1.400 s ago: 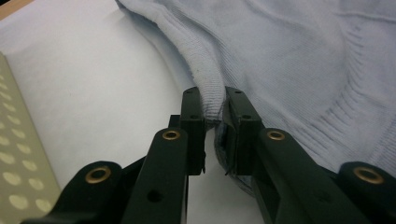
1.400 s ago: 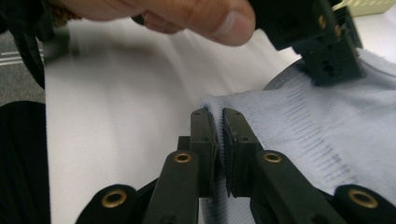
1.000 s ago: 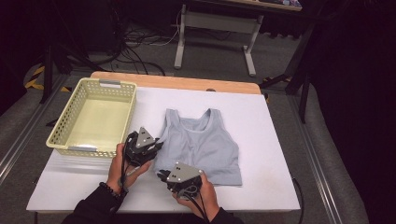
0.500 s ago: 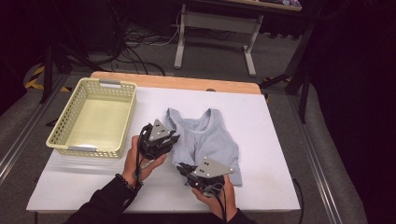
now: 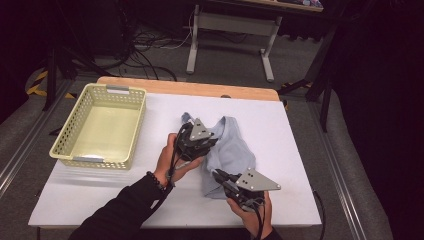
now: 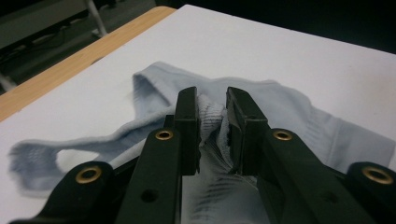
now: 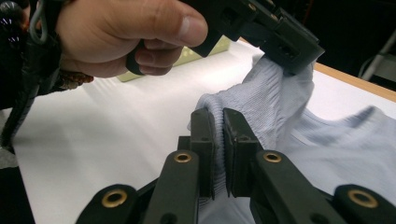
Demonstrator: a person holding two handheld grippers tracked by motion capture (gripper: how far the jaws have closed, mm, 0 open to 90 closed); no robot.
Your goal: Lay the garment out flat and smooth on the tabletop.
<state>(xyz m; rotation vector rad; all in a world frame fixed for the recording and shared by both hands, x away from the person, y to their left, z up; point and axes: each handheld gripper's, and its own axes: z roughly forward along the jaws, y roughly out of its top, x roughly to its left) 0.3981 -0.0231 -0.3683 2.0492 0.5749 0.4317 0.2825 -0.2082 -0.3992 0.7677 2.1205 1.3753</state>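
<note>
Tank top (image 5: 231, 150), pale blue ribbed knit, lies on the white table (image 5: 150, 195) to the right of the yellow basket (image 5: 100, 127), and I have its left side edge pinched in both claws and raised off the surface. My left gripper (image 5: 196, 142) is clamped on a bunched fold of that edge up toward the shoulder straps; in the left gripper view the fabric is squeezed between the two black jaws (image 6: 212, 126), with a strap loop (image 6: 60, 154) lying flat beyond on the table. My right gripper (image 5: 223, 179) is clamped on the same edge lower down, near the hem, and in the right gripper view the knit rises straight between the pads (image 7: 217, 140) while my left hand (image 7: 126, 37) hangs just above and ahead. What matters for the coming move is the line between my two grips: it runs along the garment's long axis, from straps to hem, and the rest of the cloth lies flat to the right of that line. So, as I judge it, the fold should be carried across to the right, away from the basket, both claws travelling together and keeping that held edge taut and parallel to the far side edge. My left hand is the nearer one to the basket, the right nearer to the table's front edge.
</note>
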